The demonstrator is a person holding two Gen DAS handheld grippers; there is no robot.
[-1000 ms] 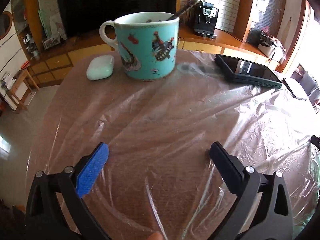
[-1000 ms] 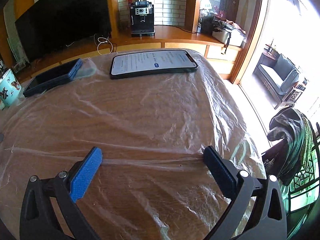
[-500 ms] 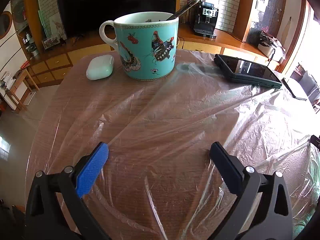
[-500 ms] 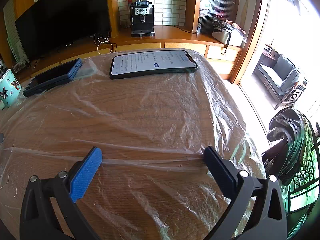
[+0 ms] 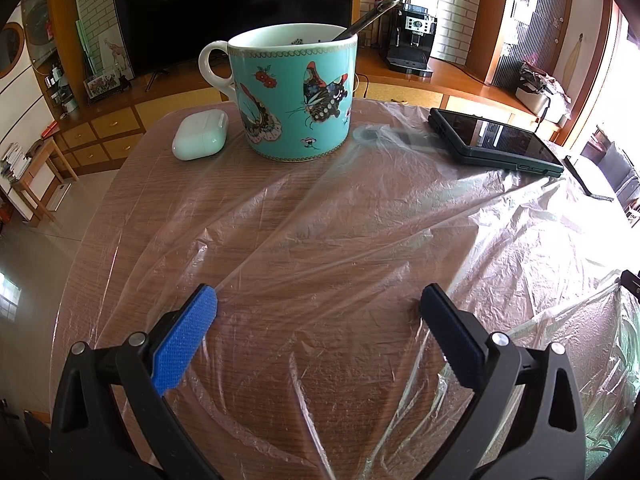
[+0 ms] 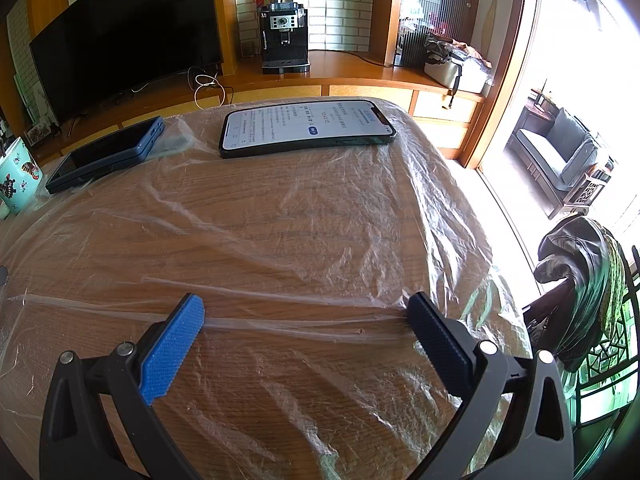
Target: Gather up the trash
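Note:
A large sheet of clear plastic film (image 5: 340, 232) lies wrinkled over the round wooden table (image 5: 104, 216); it also shows in the right wrist view (image 6: 312, 216). My left gripper (image 5: 318, 312) is open and empty, low over the film near the table's front. My right gripper (image 6: 306, 316) is open and empty, its fingers on either side of a raised fold of the film (image 6: 304, 322).
A turquoise butterfly mug (image 5: 294, 96) with a spoon (image 5: 366, 18), a white earbud case (image 5: 200, 134) and a dark phone (image 5: 494, 142) stand at the far side. A lit phone (image 6: 306, 126) and the dark phone (image 6: 108, 154) rest on the film. A chair with clothes (image 6: 580, 284) stands right.
The left wrist view has crept slightly closer to the mug. The right gripper has not visibly moved. Both stay open.

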